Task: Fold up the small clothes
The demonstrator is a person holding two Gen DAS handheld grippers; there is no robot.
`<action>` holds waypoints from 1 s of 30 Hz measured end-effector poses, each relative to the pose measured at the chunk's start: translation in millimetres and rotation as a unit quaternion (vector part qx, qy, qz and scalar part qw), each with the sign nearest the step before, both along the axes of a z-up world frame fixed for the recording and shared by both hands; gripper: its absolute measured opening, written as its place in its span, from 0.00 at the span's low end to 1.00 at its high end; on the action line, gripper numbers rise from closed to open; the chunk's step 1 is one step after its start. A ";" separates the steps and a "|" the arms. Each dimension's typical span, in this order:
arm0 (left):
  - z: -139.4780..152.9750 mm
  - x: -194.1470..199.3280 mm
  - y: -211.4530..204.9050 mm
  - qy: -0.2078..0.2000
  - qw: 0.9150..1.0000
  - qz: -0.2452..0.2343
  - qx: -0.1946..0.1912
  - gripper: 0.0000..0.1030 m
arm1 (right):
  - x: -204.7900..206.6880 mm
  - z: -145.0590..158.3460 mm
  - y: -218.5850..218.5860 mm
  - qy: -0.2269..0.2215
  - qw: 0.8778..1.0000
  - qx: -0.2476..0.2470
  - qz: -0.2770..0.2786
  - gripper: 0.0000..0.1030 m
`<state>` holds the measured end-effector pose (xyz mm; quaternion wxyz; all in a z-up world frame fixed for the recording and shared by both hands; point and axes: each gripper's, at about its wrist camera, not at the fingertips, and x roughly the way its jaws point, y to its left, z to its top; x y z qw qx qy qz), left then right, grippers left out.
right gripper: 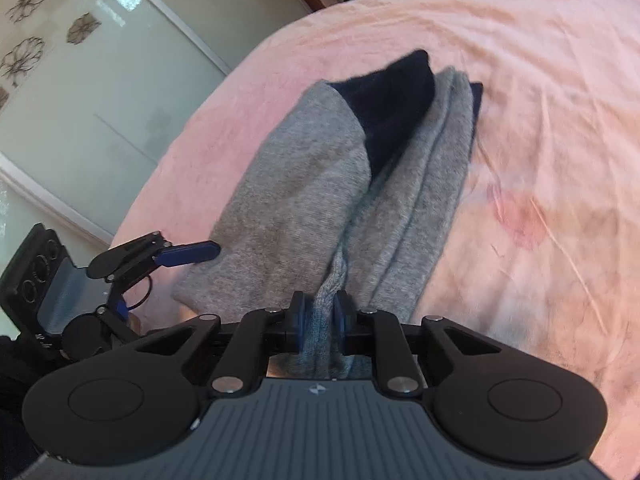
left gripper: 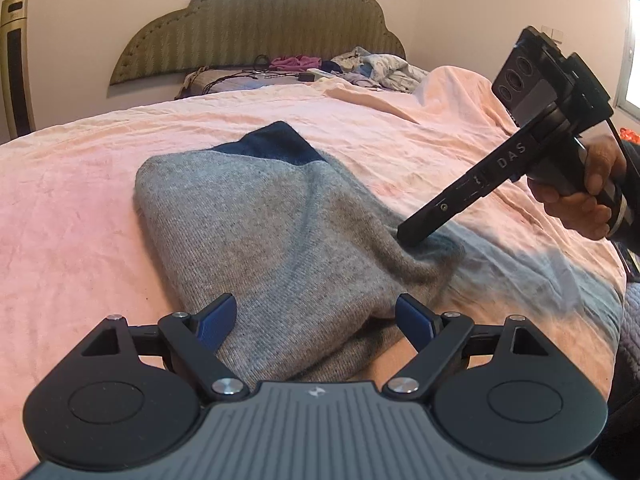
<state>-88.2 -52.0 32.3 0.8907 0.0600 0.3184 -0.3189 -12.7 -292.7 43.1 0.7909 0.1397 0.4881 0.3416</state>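
While the grey sweater [left gripper: 280, 216] lies partly folded mid-bed [left gripper: 80, 184], folding looks unfinished | right gripper [right gripper: 320, 316]: jaws clenched on a gathered sweater edge | left gripper [left gripper: 316, 316]: jaws released, spread over the sweater's near edge | remaining: lay fold flat, smooth.

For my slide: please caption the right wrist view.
Right gripper pinches grey garment on pink bed; left gripper open.
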 end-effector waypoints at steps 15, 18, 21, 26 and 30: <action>-6.0 0.9 3.2 0.004 1.000 0.000 0.010 0.85 | -15.5 -11.8 -27.8 -0.003 0.998 0.041 -0.037 0.10; -8.6 1.9 2.6 0.007 1.000 -0.006 0.011 0.85 | -32.4 -45.3 -47.4 0.042 0.995 0.046 -0.077 0.07; 2.0 5.0 9.3 0.026 1.000 -0.013 -0.007 0.85 | -41.3 -42.5 -50.2 0.017 0.991 0.085 -0.106 0.18; 25.8 32.8 20.2 0.043 0.997 0.031 -0.060 0.85 | -24.7 5.1 -53.3 -0.066 0.978 0.140 -0.138 0.57; 9.3 67.0 -12.9 0.046 0.997 0.058 -0.032 0.85 | 26.3 14.9 -11.2 -0.074 0.972 0.192 -0.116 0.66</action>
